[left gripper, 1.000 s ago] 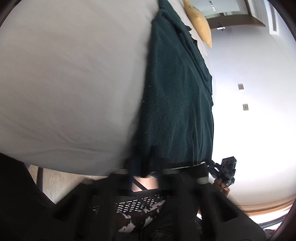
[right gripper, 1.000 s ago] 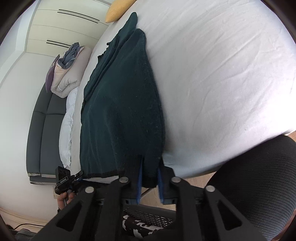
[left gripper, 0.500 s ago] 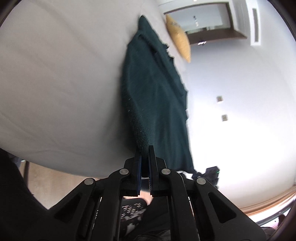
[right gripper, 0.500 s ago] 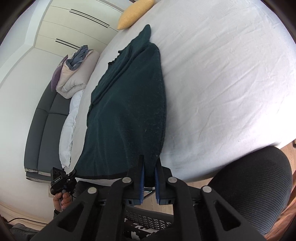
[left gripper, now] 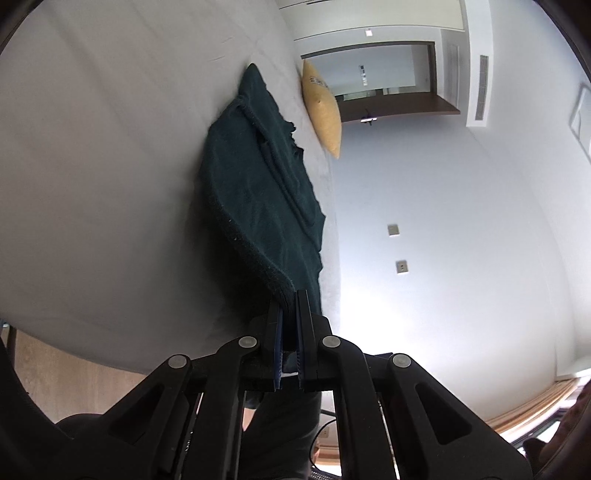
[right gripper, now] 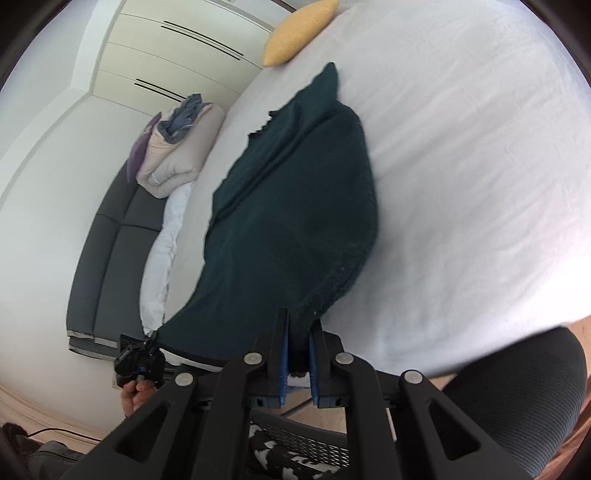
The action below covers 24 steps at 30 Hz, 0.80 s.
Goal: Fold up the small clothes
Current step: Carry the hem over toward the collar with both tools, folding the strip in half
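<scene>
Each tool is clamped on a near corner of the dark green garment (right gripper: 295, 206) — left tool (left gripper: 290, 306), right tool (right gripper: 297, 332) — with the rest trailing ahead of them on the bed (right gripper: 461, 184), likely so the hem can fold forward evenly.

A wide bed with a white sheet (right gripper: 461, 192) fills the room, a yellow pillow (right gripper: 299, 31) at its far end. To the left stands a dark grey sofa (right gripper: 110, 251) bearing folded bedding (right gripper: 177, 151), before pale wardrobe doors (right gripper: 166, 55). White walls (left gripper: 461, 240); light wooden floor (left gripper: 62, 384); a black mesh chair (right gripper: 517, 398) stands near.
</scene>
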Available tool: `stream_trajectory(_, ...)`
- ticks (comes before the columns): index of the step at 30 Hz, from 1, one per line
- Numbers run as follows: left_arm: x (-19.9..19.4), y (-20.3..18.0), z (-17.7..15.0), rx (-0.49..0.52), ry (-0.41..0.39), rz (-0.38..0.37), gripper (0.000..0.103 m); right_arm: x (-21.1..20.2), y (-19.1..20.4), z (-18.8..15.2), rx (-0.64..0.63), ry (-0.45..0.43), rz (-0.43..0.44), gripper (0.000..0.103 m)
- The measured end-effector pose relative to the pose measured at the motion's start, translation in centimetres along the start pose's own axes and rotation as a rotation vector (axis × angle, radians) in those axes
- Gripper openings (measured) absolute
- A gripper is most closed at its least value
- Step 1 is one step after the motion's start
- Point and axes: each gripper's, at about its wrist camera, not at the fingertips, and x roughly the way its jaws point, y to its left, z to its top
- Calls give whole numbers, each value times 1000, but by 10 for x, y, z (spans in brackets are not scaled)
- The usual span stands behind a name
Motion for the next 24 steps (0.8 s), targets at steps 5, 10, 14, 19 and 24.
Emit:
stream_trajectory(5, -1, -11, 27, -4, -37, -47, 4, 11, 20, 36, 9, -42, 59, 10)
stream_trajectory(10, 10, -26, 68, 8, -77, -66, 4, 28, 32, 81, 24, -90, 69, 10)
stream_trajectory(14, 24, -45, 106, 35, -107, -78, 4, 45, 41, 121, 25, -118, 71, 10)
stream_trajectory(19, 53, -69, 158, 82, -118, -45, 4, 72, 47, 168, 19, -127, 56, 10)
stream_trajectory(24, 92, -74, 214, 83, -119, 1, 4, 103, 47, 209, 34, -129, 29, 10)
